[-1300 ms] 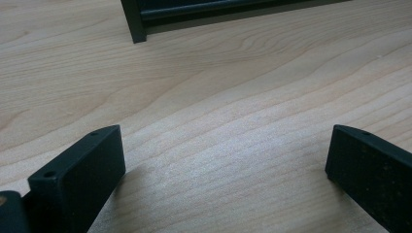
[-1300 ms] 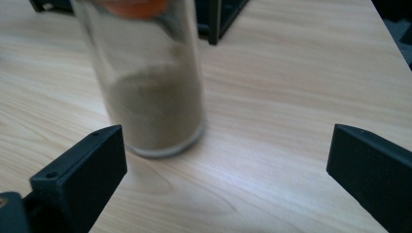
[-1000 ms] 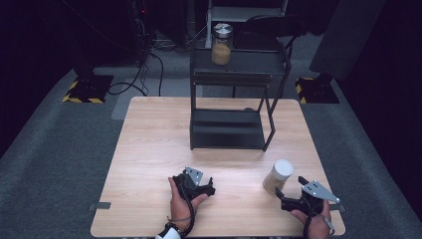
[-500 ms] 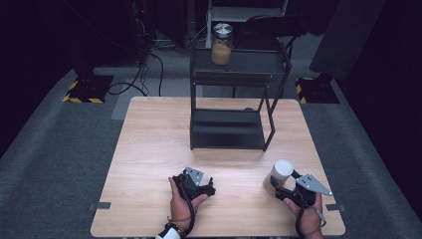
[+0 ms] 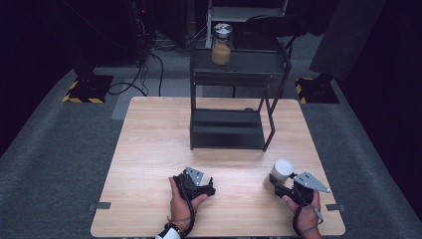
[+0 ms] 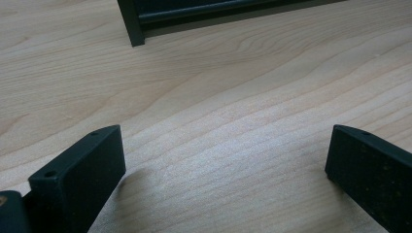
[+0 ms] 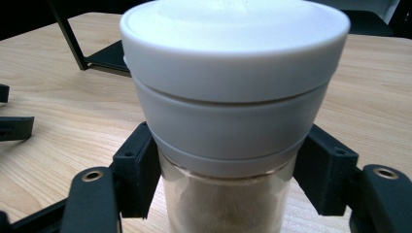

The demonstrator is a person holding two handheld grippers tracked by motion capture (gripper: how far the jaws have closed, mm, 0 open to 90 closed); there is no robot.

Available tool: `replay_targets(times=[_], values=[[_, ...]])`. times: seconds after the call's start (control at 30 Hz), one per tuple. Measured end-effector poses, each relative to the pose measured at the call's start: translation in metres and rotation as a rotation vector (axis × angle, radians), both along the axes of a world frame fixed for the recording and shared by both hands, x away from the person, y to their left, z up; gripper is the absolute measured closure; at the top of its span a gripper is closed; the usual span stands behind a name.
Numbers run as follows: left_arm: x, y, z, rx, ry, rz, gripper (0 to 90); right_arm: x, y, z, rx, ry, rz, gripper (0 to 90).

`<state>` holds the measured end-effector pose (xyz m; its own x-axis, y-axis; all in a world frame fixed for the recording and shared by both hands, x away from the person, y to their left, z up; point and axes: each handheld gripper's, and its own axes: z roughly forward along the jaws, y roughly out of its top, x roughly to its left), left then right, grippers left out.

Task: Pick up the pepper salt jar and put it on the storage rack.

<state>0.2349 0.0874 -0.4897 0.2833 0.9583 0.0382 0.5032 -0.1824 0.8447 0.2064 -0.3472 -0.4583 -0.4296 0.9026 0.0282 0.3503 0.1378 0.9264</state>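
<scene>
A glass jar with a white lid stands on the wooden table at the front right; it holds brown powder. My right gripper comes at it from the near side. Its jaws have just been closing, and in the right gripper view the pads press on the glass of the jar just under the lid, so the right gripper is shut on it. The left gripper rests on the table at front centre. In its own view the left gripper is open over bare wood.
A black two-level metal rack stands at the table's far middle. On its top shelf is a second jar with a metal lid and tan contents. The rack's foot lies ahead of the left gripper. Dark floor surrounds the table.
The right gripper has edged up to the white-lidded jar and its jaws have closed on it. The jar stays where it stood. The left gripper has not moved.
</scene>
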Motion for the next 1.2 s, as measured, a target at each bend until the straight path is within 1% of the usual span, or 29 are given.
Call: replay_targets(times=[0.2, 0.27, 0.37, 0.53, 0.57, 0.67, 0.73, 0.77, 0.8, 0.93, 0.97, 1.03, 1.1, 1.13, 1.2], values=[[0.0, -0.001, 0.0, 0.003, -0.003, 0.0, 0.6, 0.002, 0.005, 0.005, -0.006, 0.012, -0.018, 33.3], [0.0, 0.0, 0.0, 0.003, -0.003, 0.0, 0.6, 0.002, 0.007, 0.005, -0.001, 0.003, -0.023, 33.3], [0.0, 0.0, 0.0, 0.001, -0.002, 0.0, 0.6, 0.001, 0.011, 0.009, 0.001, -0.025, -0.026, 33.3], [0.0, 0.0, 0.0, 0.003, -0.001, 0.0, 0.6, 0.005, 0.018, 0.021, -0.001, -0.068, -0.024, 33.4], [0.0, -0.001, 0.0, 0.004, -0.002, 0.0, 0.6, 0.007, 0.019, 0.024, 0.001, -0.075, -0.023, 33.4], [-0.001, -0.001, 0.0, 0.004, -0.004, 0.0, 0.8, 0.012, 0.026, 0.038, -0.016, -0.093, -0.033, 33.5], [-0.001, 0.0, 0.0, 0.004, -0.004, -0.002, 0.8, 0.017, 0.028, 0.046, -0.008, -0.101, -0.029, 33.5], [0.0, 0.0, 0.0, 0.004, -0.004, -0.002, 0.8, 0.019, 0.032, 0.053, -0.012, -0.109, -0.031, 33.6], [-0.001, 0.0, 0.0, 0.005, -0.004, -0.002, 0.8, 0.021, 0.034, 0.058, -0.015, -0.122, -0.03, 33.6], [-0.001, -0.001, 0.0, 0.006, -0.006, -0.002, 0.8, 0.031, 0.042, 0.078, -0.001, -0.158, -0.022, 33.6], [0.0, 0.0, 0.0, 0.005, -0.005, -0.002, 0.8, 0.033, 0.046, 0.084, -0.008, -0.172, -0.025, 33.6], [0.0, 0.0, 0.0, 0.004, -0.004, -0.002, 0.8, 0.038, 0.052, 0.093, -0.01, -0.199, -0.029, 33.6], [-0.001, -0.001, 0.0, 0.005, -0.005, -0.002, 0.8, 0.043, 0.058, 0.103, 0.001, -0.211, -0.039, 33.6], [-0.001, -0.001, 0.0, 0.006, -0.006, -0.002, 0.8, 0.045, 0.059, 0.107, 0.008, -0.224, -0.039, 33.6], [-0.001, -0.001, 0.0, 0.007, -0.006, -0.002, 0.8, 0.048, 0.065, 0.116, 0.002, -0.251, -0.051, 33.6]])
